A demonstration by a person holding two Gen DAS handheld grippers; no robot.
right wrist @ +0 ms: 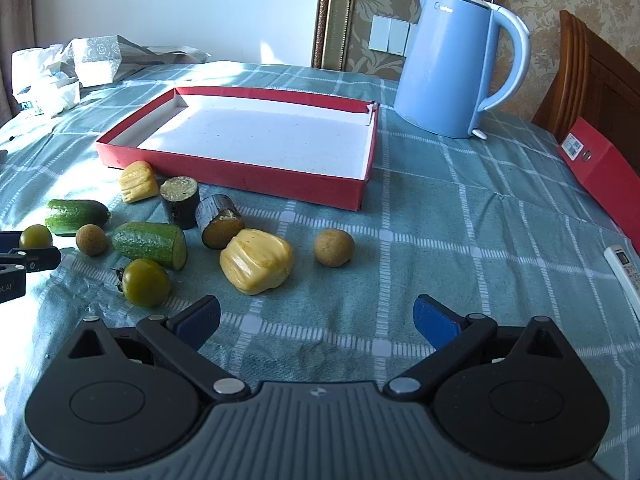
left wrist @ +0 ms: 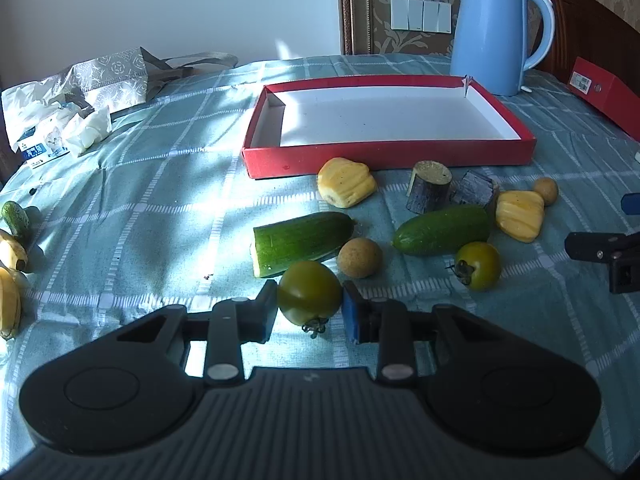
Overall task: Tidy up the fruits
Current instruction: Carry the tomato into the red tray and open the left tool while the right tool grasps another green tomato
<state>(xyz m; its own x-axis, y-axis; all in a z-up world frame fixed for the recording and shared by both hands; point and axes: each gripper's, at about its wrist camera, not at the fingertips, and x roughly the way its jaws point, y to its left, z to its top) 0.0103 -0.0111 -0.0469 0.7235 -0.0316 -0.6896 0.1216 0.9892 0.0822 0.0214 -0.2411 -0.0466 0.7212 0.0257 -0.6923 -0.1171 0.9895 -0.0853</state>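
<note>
My left gripper [left wrist: 310, 300] is shut on a green tomato [left wrist: 308, 294], its pads pressing both sides, low over the checked cloth. Beyond it lie two cucumber pieces [left wrist: 300, 240] [left wrist: 442, 230], a round brown fruit [left wrist: 359, 258], a second green tomato [left wrist: 478, 266], two yellow jackfruit pieces [left wrist: 346, 182] [left wrist: 520, 216] and two dark cane stubs [left wrist: 428, 186]. The red tray [left wrist: 384, 156] behind them holds nothing. My right gripper [right wrist: 316, 316] stands open over bare cloth, just short of a jackfruit piece [right wrist: 256, 266] and a brown fruit [right wrist: 334, 247].
A blue kettle [left wrist: 496, 32] stands behind the tray's right corner. A red box [right wrist: 600, 176] and a white remote [right wrist: 624, 272] lie at the right edge. Bananas [left wrist: 10, 280], a small cucumber [left wrist: 16, 218], tissues and a bag [left wrist: 60, 120] occupy the left.
</note>
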